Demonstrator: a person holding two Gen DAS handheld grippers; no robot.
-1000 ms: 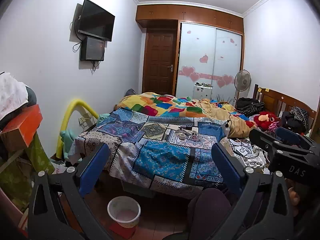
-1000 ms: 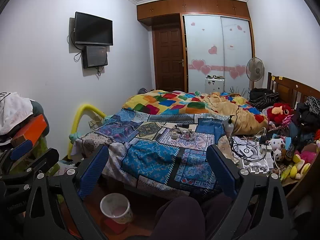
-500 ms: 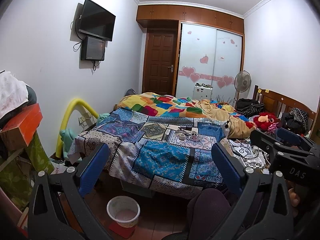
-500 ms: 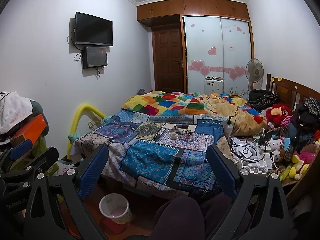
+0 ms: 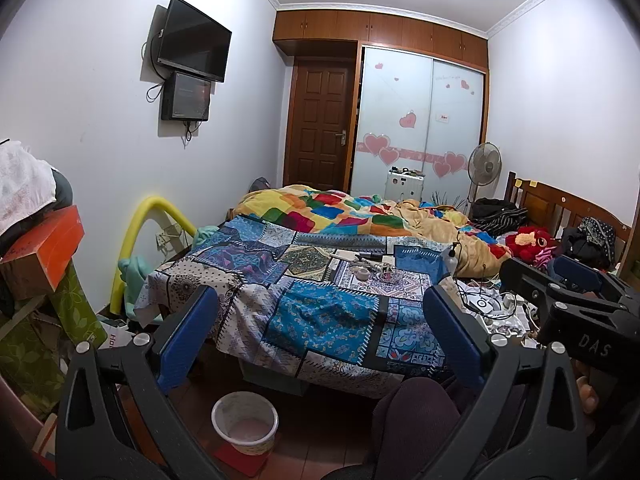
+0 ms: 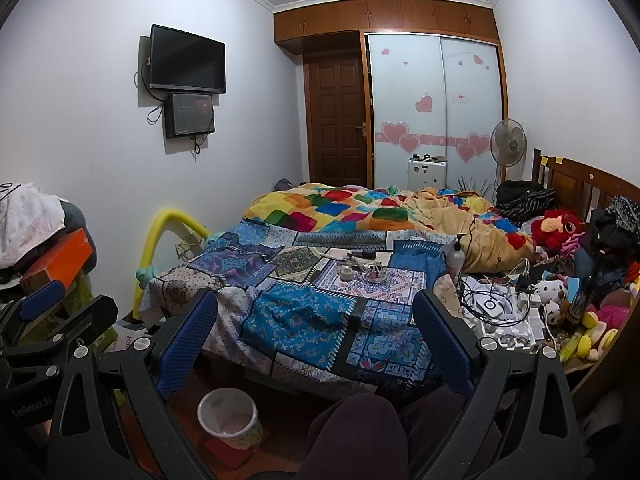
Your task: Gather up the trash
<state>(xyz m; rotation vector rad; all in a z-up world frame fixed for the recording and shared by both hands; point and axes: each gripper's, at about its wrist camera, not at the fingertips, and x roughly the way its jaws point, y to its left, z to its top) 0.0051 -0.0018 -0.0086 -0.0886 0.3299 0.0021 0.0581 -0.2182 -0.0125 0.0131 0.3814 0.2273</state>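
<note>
Left wrist view: left gripper [image 5: 320, 332] and right gripper [image 6: 314, 338] both hold jaws spread, empty, above the bed [image 5: 320, 312]; a wastebasket [image 5: 245, 420] stands on the floor.

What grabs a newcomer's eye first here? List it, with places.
The bed fills the middle of the room, under a blue patchwork spread, with a bright multicoloured quilt bunched at its far end. A black TV hangs high on the left wall, and heart stickers dot the wardrobe doors at the back. On the floor at the bed's near edge stands a pale bin.
</note>
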